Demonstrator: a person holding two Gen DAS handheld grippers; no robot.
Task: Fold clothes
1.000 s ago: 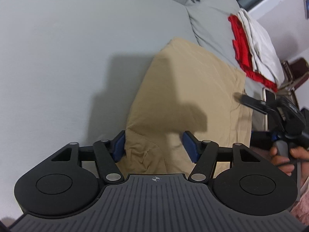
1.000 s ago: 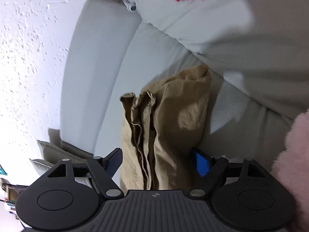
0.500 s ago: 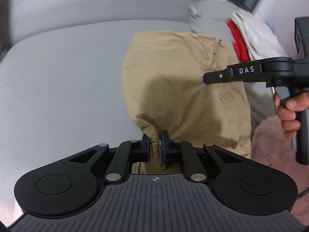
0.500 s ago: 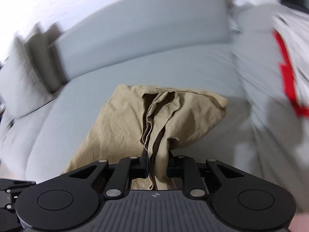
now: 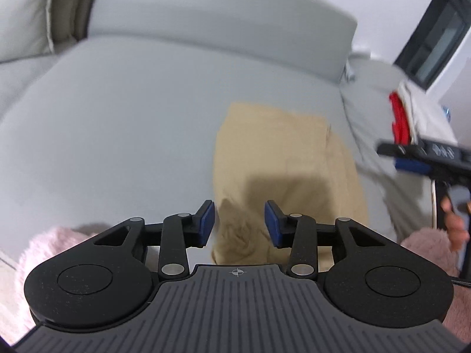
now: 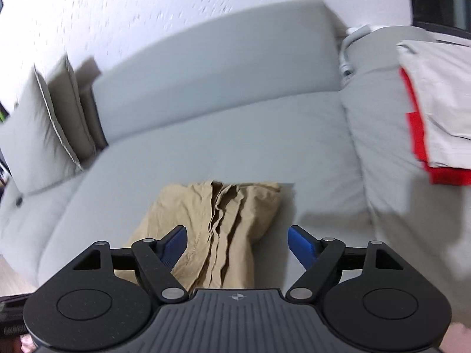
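Big grey sofa (image 5: 123,135) all across both views, soft seat in the middle, long back cushion (image 6: 212,56) across the top. White speckled wall (image 6: 117,3) above in the right wrist view. Grey pillows (image 6: 50,111) at the far left of that view, leaning on the sofa arm.

Tan clothes (image 5: 282,158), folded into a flat bundle, lying on the seat cushion. In the left wrist view, just right of the middle, with a dark shadow over the lower part. In the right wrist view (image 6: 217,229), low in the middle, layered folded edges running up and down, crumpled at the near end.

Pile of white and red laundry (image 6: 435,111) on the sofa part at the right edge; in the left wrist view, small at the upper right (image 5: 403,117). Pink fluffy fabric (image 5: 44,253) at the lower left and lower right corners of the left wrist view.

Left gripper (image 5: 239,223) low in its frame, blue fingers (image 5: 206,220) apart and spreading wider, crumpled near end of the tan clothes seen between them, not pinched. Right gripper (image 6: 237,245) low in its frame, blue fingers (image 6: 300,244) apart and spreading wider, folded edges between them, let go, nothing squeezed. Same right gripper blurred at the right edge of the left wrist view (image 5: 412,158), off to the side of the bundle, with a hand (image 5: 454,226) on the handle below.
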